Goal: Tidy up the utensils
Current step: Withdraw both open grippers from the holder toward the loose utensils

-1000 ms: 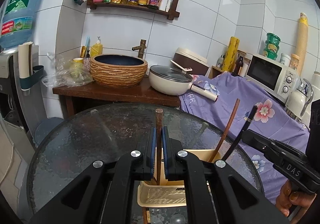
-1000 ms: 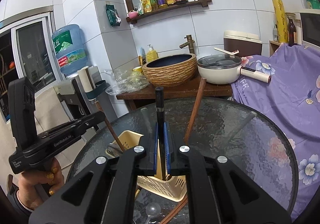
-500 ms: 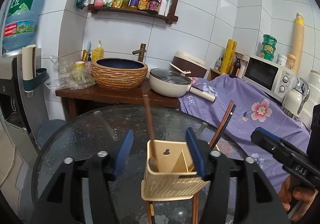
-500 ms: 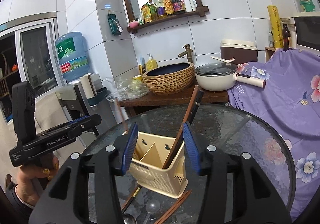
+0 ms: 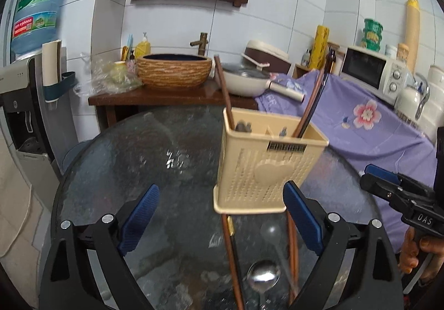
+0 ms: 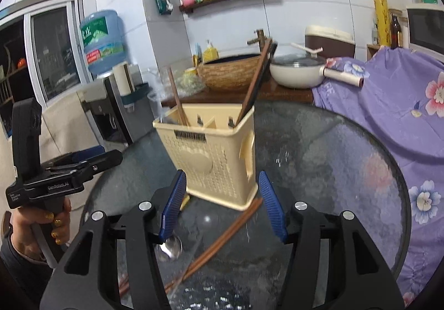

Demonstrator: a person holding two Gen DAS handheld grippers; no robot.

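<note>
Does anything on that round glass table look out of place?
Yes. Several brown wooden chopsticks and a shiny metal spoon lie loose on the glass beside the beige plastic utensil basket, where other chopsticks already stand upright.

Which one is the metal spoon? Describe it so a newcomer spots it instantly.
Start at the round glass table, then the beige utensil caddy standing on it. On the glass in front of the caddy lie brown chopsticks and the metal spoon: the only shiny, round-bowled piece.

A wicker basin [image 5: 174,70] (by a white pan [image 5: 245,83]) sits on the wooden counter [image 5: 155,98].
</note>
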